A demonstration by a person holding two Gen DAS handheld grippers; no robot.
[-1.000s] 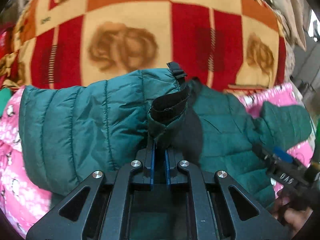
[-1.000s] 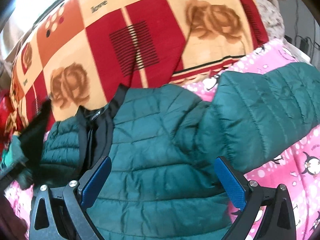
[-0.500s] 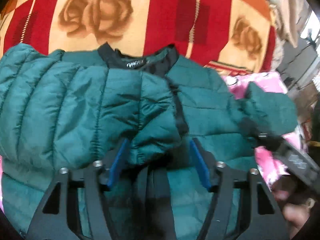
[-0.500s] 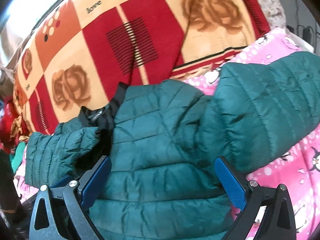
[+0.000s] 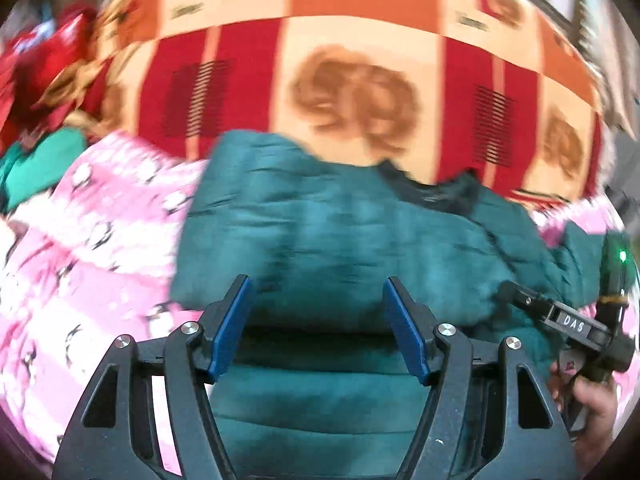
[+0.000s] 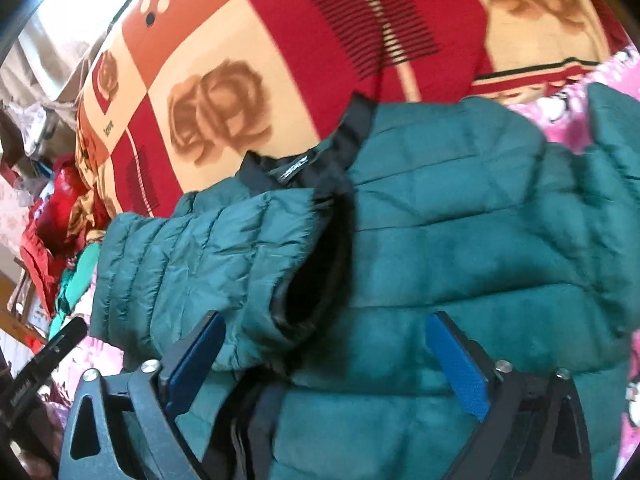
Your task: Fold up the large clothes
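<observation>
Lying across a pink penguin-print sheet [image 5: 92, 264] and the lower edge of a red and orange rose-patterned blanket [image 5: 352, 92], the teal quilted puffer jacket [image 6: 460, 248] is spread on the bed with its black collar [image 6: 308, 168] pointing away from both cameras. One sleeve [image 6: 208, 264] is folded over the chest, its dark cuff opening facing the right wrist camera; the other sleeve [image 6: 612, 128] lies out to the side on the pink sheet.

Both tools are empty. The left gripper [image 5: 316, 328] has its jaws wide apart above the hem region, and the right gripper [image 6: 324, 364] also has its jaws wide, hovering close over the folded sleeve and the jacket front. Neither pad looks to be touching fabric, though the left view is too blurred to be sure.

Risks, as I judge them: the padding is springy and the shell slick, so the folded sleeve may creep open unless pinned. A shallow pinch could catch only the outer shell and slip off. Biting too deep could drag the pink sheet along. Lifting the hem unevenly would skew the fold and bunch the collar.
</observation>
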